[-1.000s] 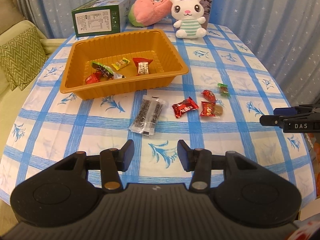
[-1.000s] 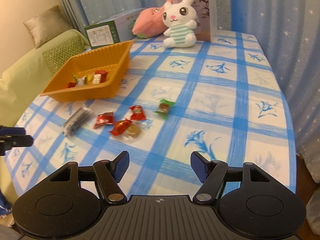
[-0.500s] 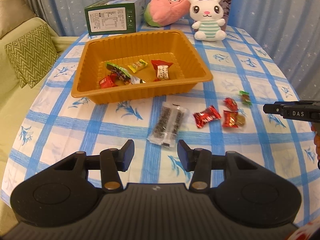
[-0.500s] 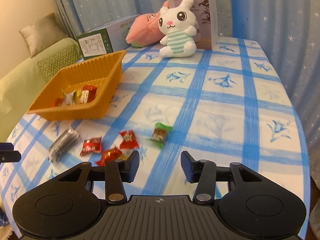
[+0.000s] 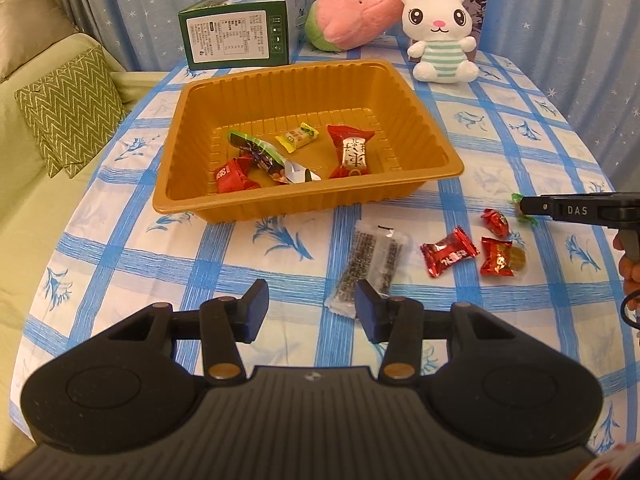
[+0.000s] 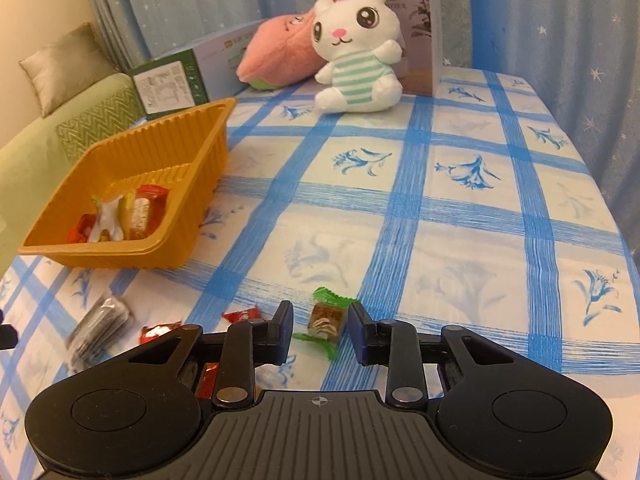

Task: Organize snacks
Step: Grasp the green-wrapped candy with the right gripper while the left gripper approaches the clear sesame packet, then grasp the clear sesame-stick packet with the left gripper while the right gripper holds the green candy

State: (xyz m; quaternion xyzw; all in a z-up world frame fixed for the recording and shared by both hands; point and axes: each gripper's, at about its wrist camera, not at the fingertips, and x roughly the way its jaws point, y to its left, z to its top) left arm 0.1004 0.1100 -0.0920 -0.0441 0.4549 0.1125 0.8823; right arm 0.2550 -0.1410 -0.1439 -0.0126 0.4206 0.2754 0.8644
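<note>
Five wrapped snacks lie loose on the blue-checked tablecloth (image 6: 460,240), and the green-wrapped brown candy (image 6: 326,316) is the one being taken. It sits between the jaws of the right gripper (image 6: 320,330), which are closing; a gap is seen on each side, so the pads do not yet press it. The squeeze is best applied across the candy body, not the twisted ends, before any lift toward the ribbed orange plastic tray (image 6: 132,248) at ten o'clock. The right gripper is pitched steeply down, low over the cloth. The left gripper (image 5: 310,306) hangs released and empty, its right finger overlapping the clear packet of dark sesame bars (image 5: 370,260) at one o'clock.
</note>
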